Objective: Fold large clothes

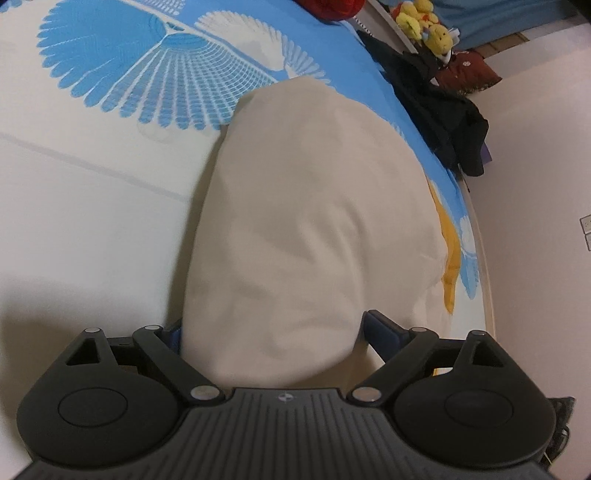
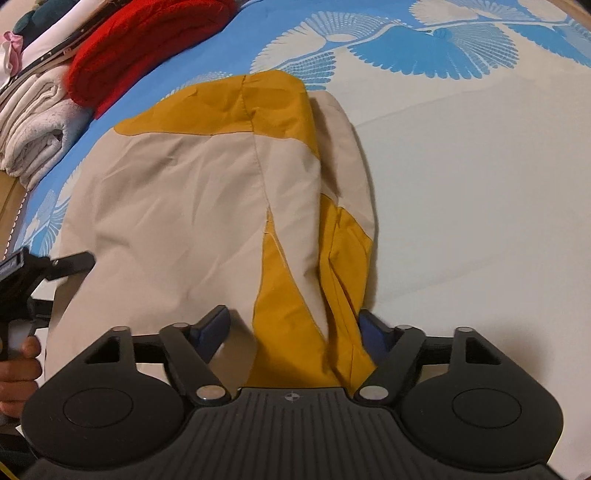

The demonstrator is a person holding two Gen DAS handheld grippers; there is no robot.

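Note:
A beige and mustard-yellow jacket (image 2: 184, 206) lies folded lengthwise on the bed. In the left wrist view it shows as a plain beige mound (image 1: 314, 221) with a yellow strip at its right edge. My left gripper (image 1: 273, 328) stands wide open astride the near end of the beige cloth, whose edge hides part of the left finger. My right gripper (image 2: 295, 328) is open too, with the yellow fold lying between its jaws close to the right finger and a gap at the left one. One left-gripper finger (image 2: 70, 264) and the hand (image 2: 18, 365) holding it show at the right wrist view's left edge.
The bedsheet (image 2: 461, 221) is white with blue fan patterns. A folded red knit (image 2: 147, 48) and a stack of white towels (image 2: 33, 129) lie at the bed's far left. Black clothing (image 1: 443, 122) and yellow plush toys (image 1: 424, 22) sit by the wall (image 1: 535, 184).

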